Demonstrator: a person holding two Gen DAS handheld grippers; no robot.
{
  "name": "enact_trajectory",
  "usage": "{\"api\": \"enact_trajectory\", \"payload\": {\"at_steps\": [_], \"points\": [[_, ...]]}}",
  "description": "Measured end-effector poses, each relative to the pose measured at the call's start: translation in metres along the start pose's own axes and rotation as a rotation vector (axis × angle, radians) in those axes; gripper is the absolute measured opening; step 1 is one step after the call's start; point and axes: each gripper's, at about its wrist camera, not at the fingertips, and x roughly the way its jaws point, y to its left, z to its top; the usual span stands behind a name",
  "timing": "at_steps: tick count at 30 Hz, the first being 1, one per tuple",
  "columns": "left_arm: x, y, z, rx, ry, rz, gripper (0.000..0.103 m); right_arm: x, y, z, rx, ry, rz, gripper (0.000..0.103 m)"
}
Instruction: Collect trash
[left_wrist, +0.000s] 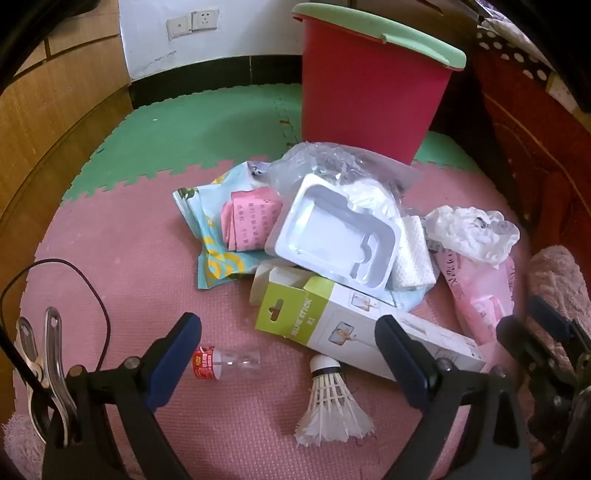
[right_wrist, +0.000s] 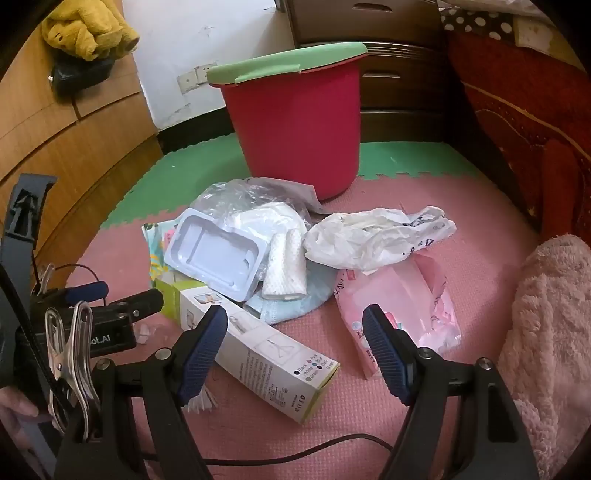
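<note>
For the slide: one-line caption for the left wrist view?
Open left gripper hovers over a trash pile, shuttlecock and small bottle nearest, red bin behind.

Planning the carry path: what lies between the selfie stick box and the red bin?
In both wrist views, piled trash: a white plastic tray and a clear plastic bag lie between the selfie stick box and the red bin.
</note>
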Motion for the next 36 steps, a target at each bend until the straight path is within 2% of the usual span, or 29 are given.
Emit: {"api": "enact_trajectory", "payload": {"at_steps": [36], "points": [[0.0000,0.0019,-0.0012,-0.007,0.011,-0.001,0.098,0.0010,-0.0005,-0.0020,-0.001,0.001,-0.002,0.078]]}}
